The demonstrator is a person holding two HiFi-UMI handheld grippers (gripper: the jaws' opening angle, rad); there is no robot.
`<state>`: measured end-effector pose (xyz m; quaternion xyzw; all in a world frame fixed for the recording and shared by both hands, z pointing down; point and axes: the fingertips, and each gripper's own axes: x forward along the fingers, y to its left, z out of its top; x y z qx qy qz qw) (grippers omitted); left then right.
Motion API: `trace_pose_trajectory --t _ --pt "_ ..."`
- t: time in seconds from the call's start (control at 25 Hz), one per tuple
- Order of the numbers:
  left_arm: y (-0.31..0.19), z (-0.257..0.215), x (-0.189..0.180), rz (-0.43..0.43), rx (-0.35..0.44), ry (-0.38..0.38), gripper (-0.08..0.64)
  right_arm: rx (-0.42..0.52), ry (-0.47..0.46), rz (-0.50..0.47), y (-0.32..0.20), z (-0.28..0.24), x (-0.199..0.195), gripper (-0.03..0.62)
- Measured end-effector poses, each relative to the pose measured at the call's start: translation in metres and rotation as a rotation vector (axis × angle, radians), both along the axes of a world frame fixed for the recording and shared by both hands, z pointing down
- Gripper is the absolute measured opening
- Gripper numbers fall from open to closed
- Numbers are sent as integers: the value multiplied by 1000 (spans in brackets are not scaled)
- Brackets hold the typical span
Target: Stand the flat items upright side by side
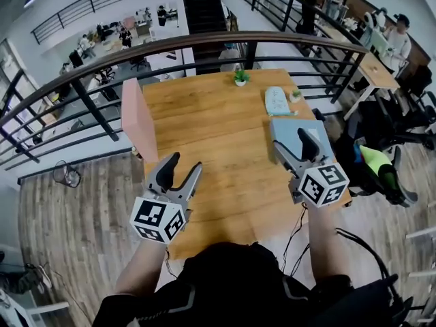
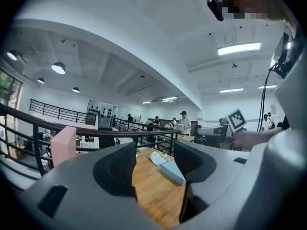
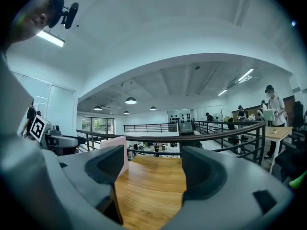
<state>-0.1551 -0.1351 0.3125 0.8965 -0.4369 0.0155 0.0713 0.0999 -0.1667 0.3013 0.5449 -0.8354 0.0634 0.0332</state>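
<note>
Pink and already upright, one flat item [image 1: 138,118] stands at the wooden table's [image 1: 218,128] left edge as the row's start, while the pale blue item [image 1: 285,128] lies flat at the right, seemingly just under the right gripper [image 1: 291,145], whose jaws, like the left gripper's [image 1: 185,163], gape empty, ready to lift it.

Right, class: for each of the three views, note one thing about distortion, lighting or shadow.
Head view: the railing arcs across the frame, probably bent by the wide lens. Left gripper view: the ceiling light is blown out to plain white, and the corners are black. Right gripper view: black corners too; the inner faces of the fingers sit in shadow, while the table between them is evenly lit.
</note>
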Motion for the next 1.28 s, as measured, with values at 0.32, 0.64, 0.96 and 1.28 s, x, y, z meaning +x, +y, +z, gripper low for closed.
trace_pose_trajectory --t 0.32,0.64,0.96,1.28 --pt "-14 4 94 44 -23 -46 264 -15 25 17 2 9 104 380" --pt "-36 35 198 106 -57 -163 264 -79 64 45 -4 58 226 380" --pt "-59 120 287 141 -196 -258 264 -230 43 47 -16 153 323 380" --pt "-80 204 332 175 -323 -369 276 -341 90 35 -30 229 365 380"
